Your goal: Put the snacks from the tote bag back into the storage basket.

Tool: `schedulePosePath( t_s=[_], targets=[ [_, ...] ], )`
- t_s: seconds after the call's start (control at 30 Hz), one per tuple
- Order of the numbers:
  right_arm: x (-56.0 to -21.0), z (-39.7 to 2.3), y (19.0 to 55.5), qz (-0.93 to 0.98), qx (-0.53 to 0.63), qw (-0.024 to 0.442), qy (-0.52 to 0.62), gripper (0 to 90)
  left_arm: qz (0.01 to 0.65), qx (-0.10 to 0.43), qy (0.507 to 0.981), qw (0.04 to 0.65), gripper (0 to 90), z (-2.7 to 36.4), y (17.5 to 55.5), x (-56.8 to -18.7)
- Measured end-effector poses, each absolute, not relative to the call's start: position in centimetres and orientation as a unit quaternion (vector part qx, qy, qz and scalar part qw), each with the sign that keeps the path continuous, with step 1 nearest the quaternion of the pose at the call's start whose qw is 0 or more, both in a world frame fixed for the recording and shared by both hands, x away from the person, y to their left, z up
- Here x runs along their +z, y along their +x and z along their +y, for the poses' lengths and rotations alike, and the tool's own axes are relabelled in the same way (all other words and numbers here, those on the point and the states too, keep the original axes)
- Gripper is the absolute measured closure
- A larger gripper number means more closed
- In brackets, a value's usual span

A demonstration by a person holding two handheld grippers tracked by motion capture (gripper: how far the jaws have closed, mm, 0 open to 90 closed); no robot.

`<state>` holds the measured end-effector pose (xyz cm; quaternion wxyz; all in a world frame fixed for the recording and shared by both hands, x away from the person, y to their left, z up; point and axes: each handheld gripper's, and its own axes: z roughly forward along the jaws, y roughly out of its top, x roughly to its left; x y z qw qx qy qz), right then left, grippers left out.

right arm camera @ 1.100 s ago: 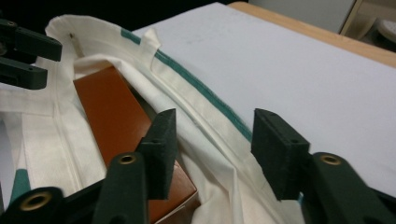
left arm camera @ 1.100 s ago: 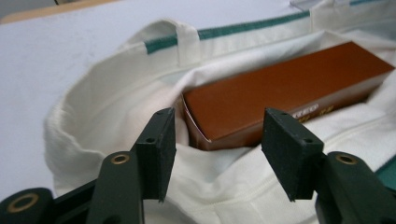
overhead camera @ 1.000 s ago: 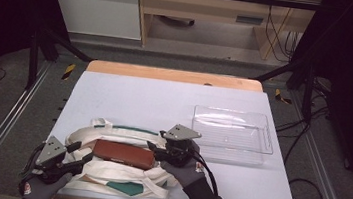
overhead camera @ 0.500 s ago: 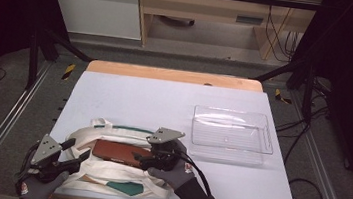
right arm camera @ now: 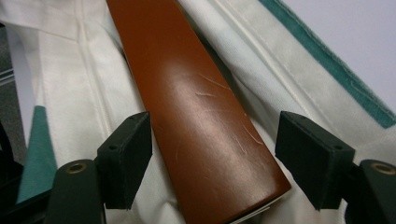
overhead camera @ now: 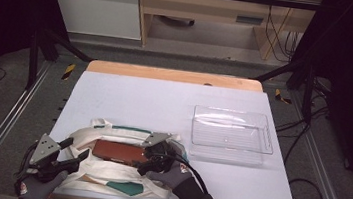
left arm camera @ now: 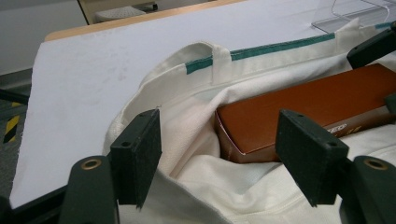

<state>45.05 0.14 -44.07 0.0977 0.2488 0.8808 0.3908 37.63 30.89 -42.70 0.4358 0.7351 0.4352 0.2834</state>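
Box: the brown box [overhead camera: 119, 152] lies flat in the mouth of the cream tote bag [overhead camera: 110, 137], close to the bench's near edge and left of its middle; one end is tucked under the cloth, the other pokes out toward my right hand.
Bag: it lies flat with its green-trimmed rim [left arm camera: 280, 46] toward the far edge; a handle loop [left arm camera: 219, 58] arches over the rim, and cloth folds around the box's tucked end [left arm camera: 196, 140].
Right tongs: my right tongs [right arm camera: 212, 163] have just been opening and now stand wide, one pad on either side of the box's free end, neither pressing on it.
Left tongs: my left tongs [left arm camera: 219, 158] have also just been opening; they stand apart over the bag's fold, with the box's corner [left arm camera: 229, 140] just beyond them, gripping nothing.
Step in hand: as I judge it, taking the box out of the bag.
How to do it well: I want the right pads square across the box's narrow width before I close, set well onto the end so the glossy face doesn't slip. The left tongs should pinch the bag's upper layer and hold it down, so the cloth doesn't drag along.
Risk: catching bag cloth together with the box.
Tray: a clear plastic tray [overhead camera: 231, 133] sits empty toward the right edge, well apart from the bag; probably the box's destination.
Bench: the white bench [overhead camera: 164, 98] is otherwise bare.
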Motion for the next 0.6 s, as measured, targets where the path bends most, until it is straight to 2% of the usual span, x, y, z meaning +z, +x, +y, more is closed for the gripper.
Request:
schedulePosePath(
  t_s=[0.4, 0.6],
  targets=[
    [-45.1, 0.6, 45.8, 0.895, 0.374, 0.087, 0.228, 26.2, 0.435, 0.282, 0.734, 0.439, 29.0, 30.9, 37.7, -42.8],
    [-45.3, 1.3, 45.8, 0.91, 0.349, 0.095, 0.204, 30.4, 0.435, 0.282, 0.735, 0.437, 28.9, 30.9, 37.7, -42.9]
  ],
)
